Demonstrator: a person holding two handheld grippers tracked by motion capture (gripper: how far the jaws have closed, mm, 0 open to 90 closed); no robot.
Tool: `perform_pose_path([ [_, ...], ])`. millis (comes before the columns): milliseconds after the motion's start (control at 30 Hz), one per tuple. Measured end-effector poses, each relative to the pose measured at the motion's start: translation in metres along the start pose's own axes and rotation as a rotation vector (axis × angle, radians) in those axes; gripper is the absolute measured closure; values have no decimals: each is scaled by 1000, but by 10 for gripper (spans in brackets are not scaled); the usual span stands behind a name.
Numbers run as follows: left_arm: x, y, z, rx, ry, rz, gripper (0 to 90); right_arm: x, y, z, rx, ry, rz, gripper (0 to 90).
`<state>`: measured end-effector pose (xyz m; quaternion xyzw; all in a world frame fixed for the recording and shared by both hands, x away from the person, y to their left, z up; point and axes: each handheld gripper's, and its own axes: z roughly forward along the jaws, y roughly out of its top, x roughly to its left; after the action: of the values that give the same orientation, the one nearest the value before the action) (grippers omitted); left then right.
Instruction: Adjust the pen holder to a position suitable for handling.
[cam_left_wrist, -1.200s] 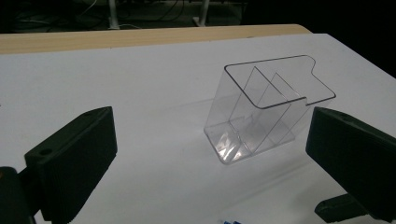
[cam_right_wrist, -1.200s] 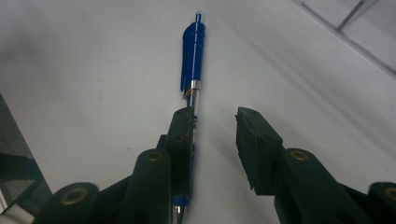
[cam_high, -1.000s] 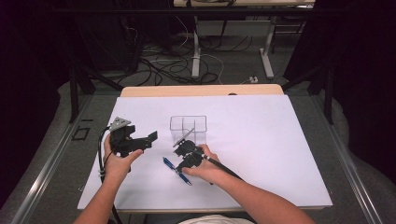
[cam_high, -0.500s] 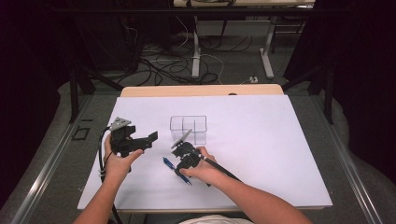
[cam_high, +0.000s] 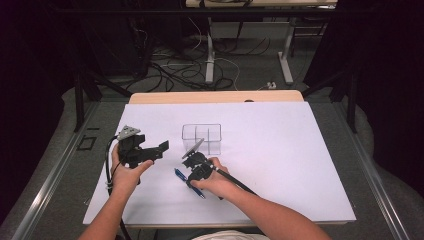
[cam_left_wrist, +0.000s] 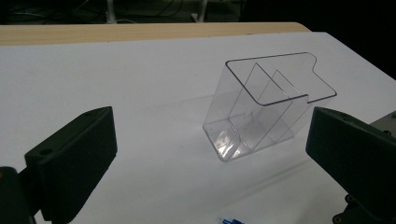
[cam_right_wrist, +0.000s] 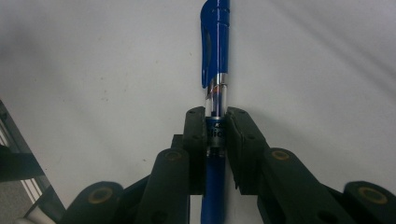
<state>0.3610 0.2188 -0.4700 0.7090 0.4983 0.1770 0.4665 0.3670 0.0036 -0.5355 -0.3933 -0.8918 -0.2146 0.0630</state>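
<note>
On the white table (cam_high: 280, 150), the right gripper (cam_right_wrist: 215, 135) has just closed on the blue plastic pen (cam_right_wrist: 215, 56), apparently lying flat; the left gripper (cam_left_wrist: 210, 154) gapes empty.

- left gripper (cam_high: 161, 148): jaws wide apart, nothing between them, held level above the table in the left hand (cam_high: 125, 172)
- right gripper (cam_right_wrist: 216, 128): pointing down, jaws just closing, pads clamped on the pen (cam_right_wrist: 215, 56)

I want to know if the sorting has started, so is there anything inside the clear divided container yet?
No, the left gripper view shows the clear divided container with all its compartments bare, only white table visible through the walls.
</note>
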Motion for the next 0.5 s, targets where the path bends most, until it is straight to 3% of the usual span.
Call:
perform_pose_path([
  [100, 0, 0, 0, 0, 3, 1, 17, 0, 0, 1, -11, -8, 8, 788],
  [200, -1, 0, 0, -2, 4, 2, 17, 0, 0, 0, -7, 20, 43, 792],
  [233, -1, 0, 0, -2, 4, 3, 17, -1, 0, 0, -2, 1, 36, 792],
  [500, 0, 0, 0, -1, 4, 2, 17, 0, 0, 0, -1, 8, 57, 795],
])
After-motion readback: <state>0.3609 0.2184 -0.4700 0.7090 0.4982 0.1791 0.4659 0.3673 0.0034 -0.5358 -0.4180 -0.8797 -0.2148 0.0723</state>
